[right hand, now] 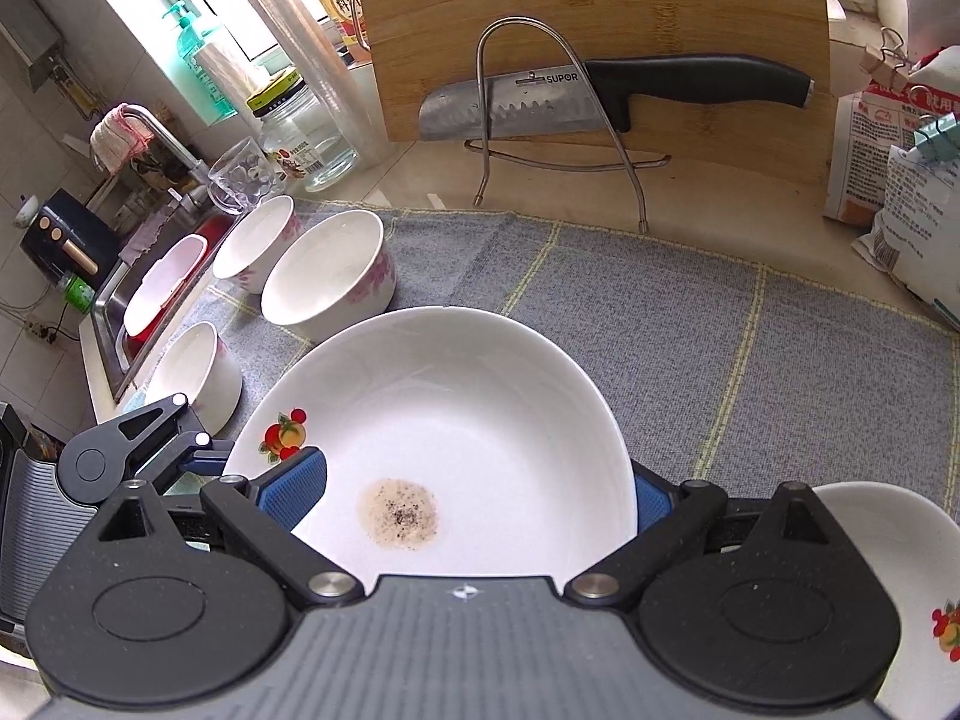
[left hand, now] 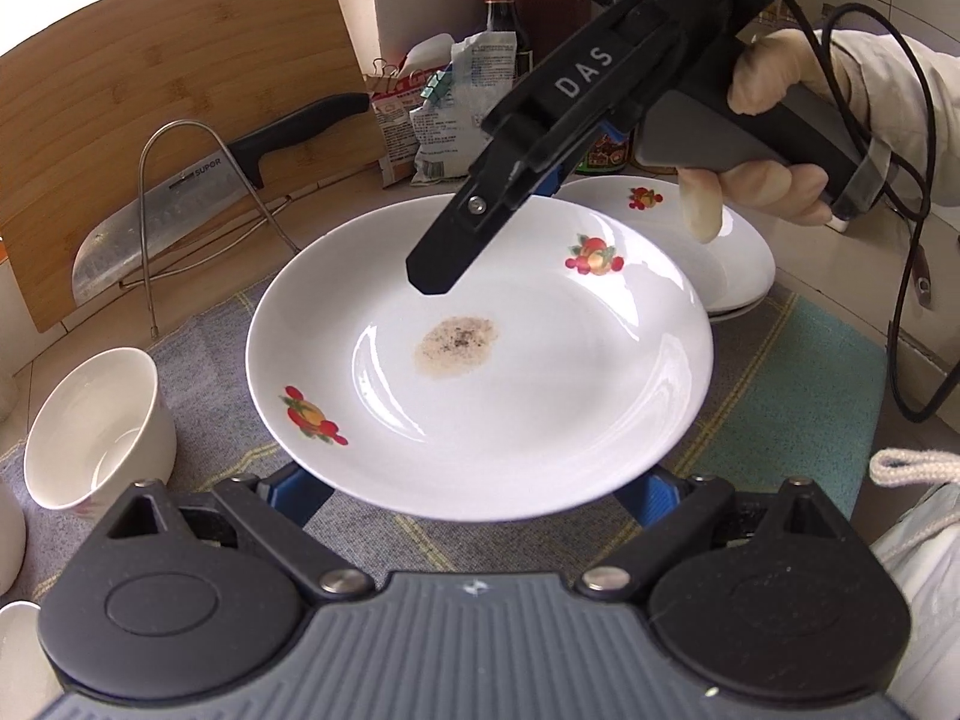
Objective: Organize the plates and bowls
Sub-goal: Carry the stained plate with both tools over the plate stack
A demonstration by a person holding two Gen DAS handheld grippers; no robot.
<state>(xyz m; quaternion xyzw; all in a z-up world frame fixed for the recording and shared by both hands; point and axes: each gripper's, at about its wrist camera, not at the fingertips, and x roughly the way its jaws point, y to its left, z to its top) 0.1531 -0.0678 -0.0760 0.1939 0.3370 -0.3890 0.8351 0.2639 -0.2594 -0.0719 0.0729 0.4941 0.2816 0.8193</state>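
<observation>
Holding my left tongs (left hand: 474, 495) spread wide, I have their blue pads (left hand: 294, 492) tucked under the near rim of the soiled plate (left hand: 480, 408), at the bottom of the left view. They pinch nothing. My right tongs (right hand: 474, 495) are spread about as wide. In the right view one pad (right hand: 294, 486) lies over the plate's inner surface at lower left, and the other pad sits behind the rim at lower right. I cannot tell whether either pad actually bears on the china.

The danger, as I judge it, is that nothing has hold of this plate. It is glazed and slick, and it seems to ride on pads rather than sit between them. If either hand tips or drifts apart from the other, it could slide off and strike the second fruit-patterned plate (left hand: 732, 252), which its right edge already overlaps in the left view. A tilt would also let the speckled brown residue (left hand: 456, 348) at its centre run onto the grey checked mat (right hand: 720, 312). Closing my right tongs from here might just skid the upper pad across the glaze.

The plate fills the middle of both views, between my two tongs. The white bowls (right hand: 327, 276) stand at the left of the right view, apart from it. The cleaver (right hand: 516, 108) rests in its wire stand at the top.
</observation>
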